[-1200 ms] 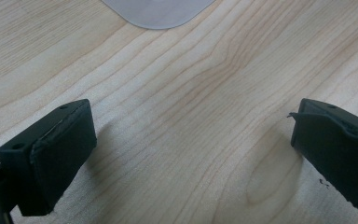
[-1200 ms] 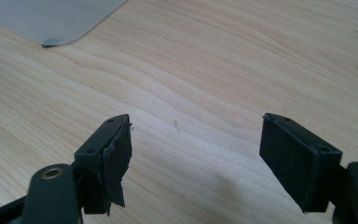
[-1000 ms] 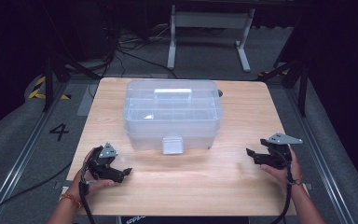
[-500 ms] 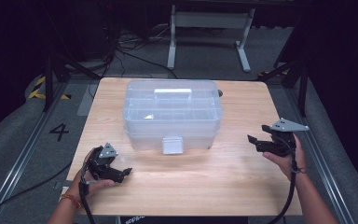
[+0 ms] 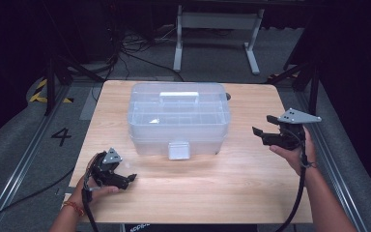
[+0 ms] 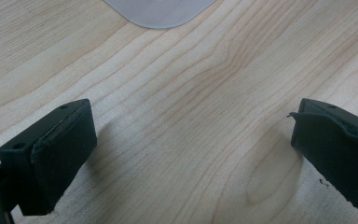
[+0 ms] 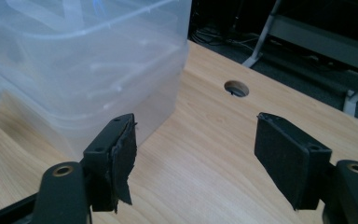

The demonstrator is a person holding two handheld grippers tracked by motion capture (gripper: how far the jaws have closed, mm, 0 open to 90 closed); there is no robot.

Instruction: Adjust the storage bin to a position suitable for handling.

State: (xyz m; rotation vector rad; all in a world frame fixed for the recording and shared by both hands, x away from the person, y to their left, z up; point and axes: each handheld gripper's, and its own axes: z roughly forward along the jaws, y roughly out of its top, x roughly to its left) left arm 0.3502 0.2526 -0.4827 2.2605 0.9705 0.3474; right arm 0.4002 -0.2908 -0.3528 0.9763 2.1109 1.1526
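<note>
Seen from the high view, a clear rectangular plastic storage box (image 5: pixel 178 118) with a white top handle and a white front latch (image 5: pixel 178 150) is sitting shut on the far middle of the pale wooden counter (image 5: pixel 222 193). The left tool (image 5: pixel 125 180) is resting low over the counter's near left corner, well apart from the box, its jaws standing apart on nothing. The right tool (image 5: pixel 260 135), topped by a grey three-cornered plate, is hanging above the counter's right side, level with the box's front and pointing toward it, a gap lying between them.

In the left gripper view, the left tool (image 6: pixel 191 154) is showing its two black jaws spread wide over bare wood grain, with a rounded corner of the translucent box (image 6: pixel 161 11) peeking in at the top edge.

In the right gripper view, the right tool (image 7: pixel 196 158) is aiming its jaws past the box's (image 7: pixel 74 60) near corner, the left one lined up against the box wall, though contact cannot be judged. The jaws, which have just been closing slightly, are standing apart with nothing between them. A round hole in the counter (image 7: pixel 237 88) is lying beyond.
</note>
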